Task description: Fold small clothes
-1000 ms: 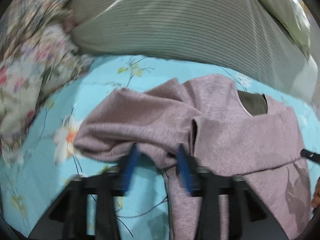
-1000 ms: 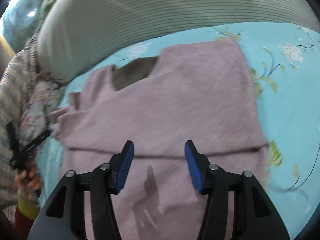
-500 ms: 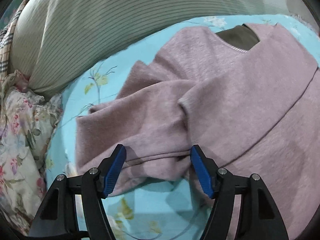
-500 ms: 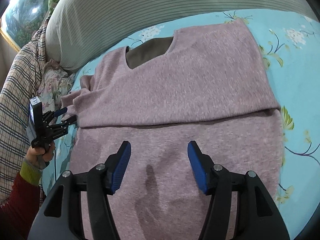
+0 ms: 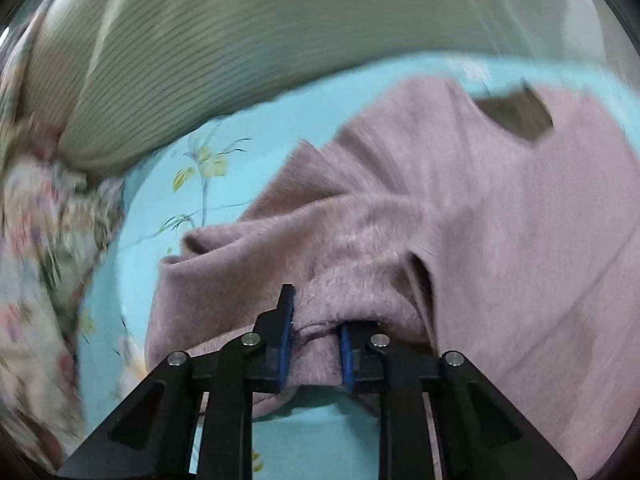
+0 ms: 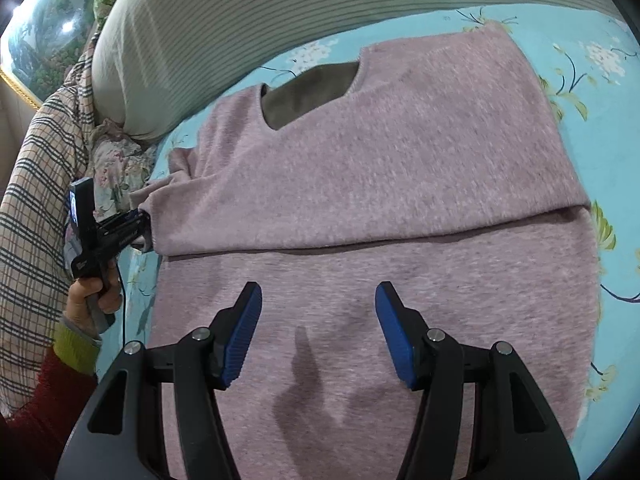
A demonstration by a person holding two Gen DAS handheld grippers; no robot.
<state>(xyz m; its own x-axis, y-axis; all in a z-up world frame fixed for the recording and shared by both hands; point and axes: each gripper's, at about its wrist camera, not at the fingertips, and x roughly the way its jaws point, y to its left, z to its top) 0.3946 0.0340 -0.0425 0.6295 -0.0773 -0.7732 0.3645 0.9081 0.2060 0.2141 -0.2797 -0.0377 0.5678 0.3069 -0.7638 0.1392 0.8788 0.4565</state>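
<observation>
A pink fuzzy sweater (image 6: 400, 168) lies flat on the light-blue flowered sheet (image 6: 624, 152), its upper part folded down over the body. Its left sleeve (image 5: 320, 248) lies bunched beside the body. My left gripper (image 5: 316, 328) is closing, and the sleeve's near edge is pinched between its blue pads. The right wrist view shows that same gripper (image 6: 136, 224) at the sweater's left edge, held by a hand (image 6: 92, 292). My right gripper (image 6: 318, 312) hovers open over the sweater's lower half, nothing between its fingers.
A large striped pillow (image 6: 240, 20) lies along the far side of the sheet. A flowered cloth (image 5: 40, 260) and a plaid blanket (image 6: 36, 200) are heaped at the left. A red sleeve with a yellow-green cuff (image 6: 76, 348) reaches in from the lower left.
The left gripper has moved in on the bunched sleeve, and its jaws have gone from wide apart to narrow with the fabric between them. The right gripper has hardly shifted.
</observation>
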